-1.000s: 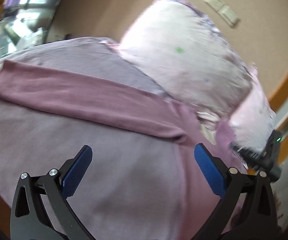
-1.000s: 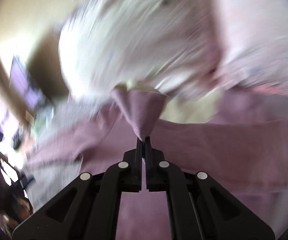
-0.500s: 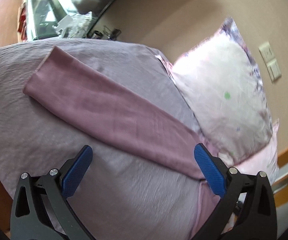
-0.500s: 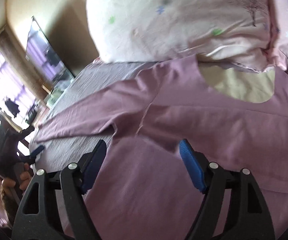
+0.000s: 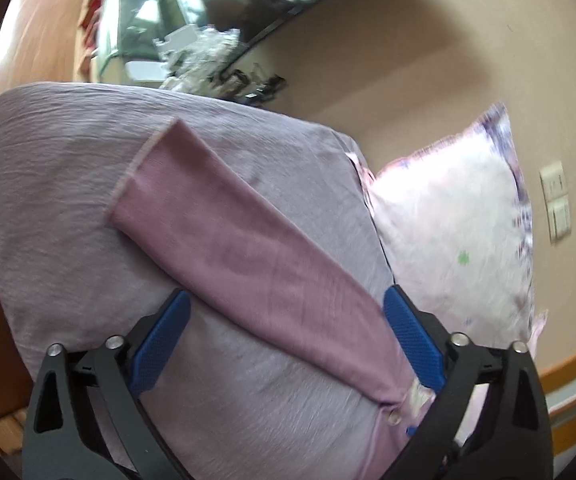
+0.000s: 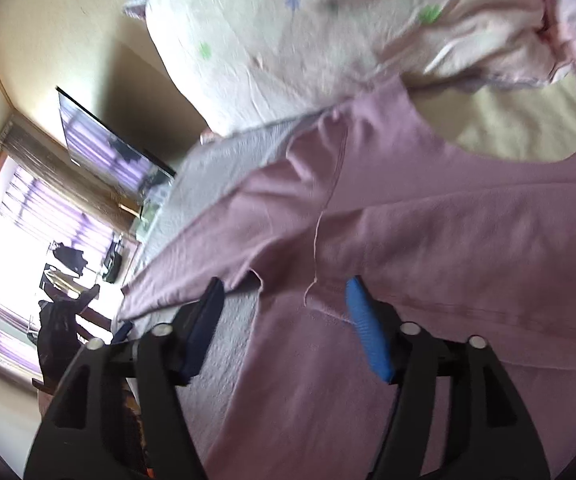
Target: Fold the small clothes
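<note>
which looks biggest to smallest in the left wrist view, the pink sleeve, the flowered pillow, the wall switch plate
1. pink sleeve and flowered pillow: look about alike, and the sleeve is nearer the camera, so unranked.
2. wall switch plate: clearly smallest.

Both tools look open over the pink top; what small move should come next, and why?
Probably lower the left tool and close on the sleeve. It is open, empty and straddles the sleeve, which lies stretched out flat, unfolded, on the bedspread.
</note>
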Action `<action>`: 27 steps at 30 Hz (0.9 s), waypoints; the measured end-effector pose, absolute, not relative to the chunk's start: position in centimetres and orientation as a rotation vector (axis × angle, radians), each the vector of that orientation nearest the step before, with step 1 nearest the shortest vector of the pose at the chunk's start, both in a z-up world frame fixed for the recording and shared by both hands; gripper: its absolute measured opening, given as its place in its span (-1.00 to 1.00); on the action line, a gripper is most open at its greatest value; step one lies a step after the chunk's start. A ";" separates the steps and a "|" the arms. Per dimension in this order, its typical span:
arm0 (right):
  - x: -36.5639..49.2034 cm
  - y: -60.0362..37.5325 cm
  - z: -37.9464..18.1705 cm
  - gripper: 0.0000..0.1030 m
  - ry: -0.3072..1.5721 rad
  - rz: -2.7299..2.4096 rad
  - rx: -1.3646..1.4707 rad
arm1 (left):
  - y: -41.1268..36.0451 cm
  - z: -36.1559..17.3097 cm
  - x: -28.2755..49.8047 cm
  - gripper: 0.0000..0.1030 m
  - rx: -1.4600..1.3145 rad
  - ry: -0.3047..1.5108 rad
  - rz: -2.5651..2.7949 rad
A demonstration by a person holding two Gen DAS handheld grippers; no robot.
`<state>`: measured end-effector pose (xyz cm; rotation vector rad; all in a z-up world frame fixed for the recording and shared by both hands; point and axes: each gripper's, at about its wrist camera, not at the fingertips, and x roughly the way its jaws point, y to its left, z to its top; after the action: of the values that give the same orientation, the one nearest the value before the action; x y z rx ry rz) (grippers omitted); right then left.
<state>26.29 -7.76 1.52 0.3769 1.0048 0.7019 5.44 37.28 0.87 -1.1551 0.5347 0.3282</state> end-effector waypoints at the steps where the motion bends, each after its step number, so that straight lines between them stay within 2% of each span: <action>1: 26.1 -7.9 1.7 0.37 1.002 0.706 0.379 | 37.7 0.7 5.3 0.71 -1.176 0.533 0.342; 3: 25.6 -8.1 1.8 0.37 1.004 0.721 0.389 | 38.7 0.3 4.7 0.47 -1.229 0.527 0.360; 10: 24.0 -8.8 2.9 0.43 0.989 0.770 0.389 | 40.7 -0.4 3.5 -0.05 -1.267 0.493 0.409; 12: 23.4 -9.5 3.6 0.47 0.972 0.780 0.383 | 40.4 -0.2 4.2 -0.83 -1.221 0.510 0.375; 13: 22.8 -10.4 4.3 0.48 0.949 0.779 0.383 | 40.0 0.1 4.7 -0.89 -1.205 0.522 0.355; 15: 22.1 -12.4 5.4 0.54 0.907 0.768 0.388 | 38.9 1.4 5.5 -0.95 -1.150 0.517 0.316; 19: 21.2 -17.8 7.1 0.59 0.803 0.682 0.408 | 33.8 7.7 9.1 -0.95 -0.938 0.485 0.179; 24: 20.3 -26.8 7.5 0.62 0.710 0.534 0.538 | 20.7 15.2 16.5 -0.96 -0.719 0.490 -0.150; 27: 19.5 -30.5 6.8 0.62 0.693 0.467 0.590 | 10.4 16.4 20.5 -0.95 -0.648 0.559 -0.378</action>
<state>19.53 -30.48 6.77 0.5903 0.6934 0.4669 20.54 10.40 16.43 -0.6482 0.5593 -0.3779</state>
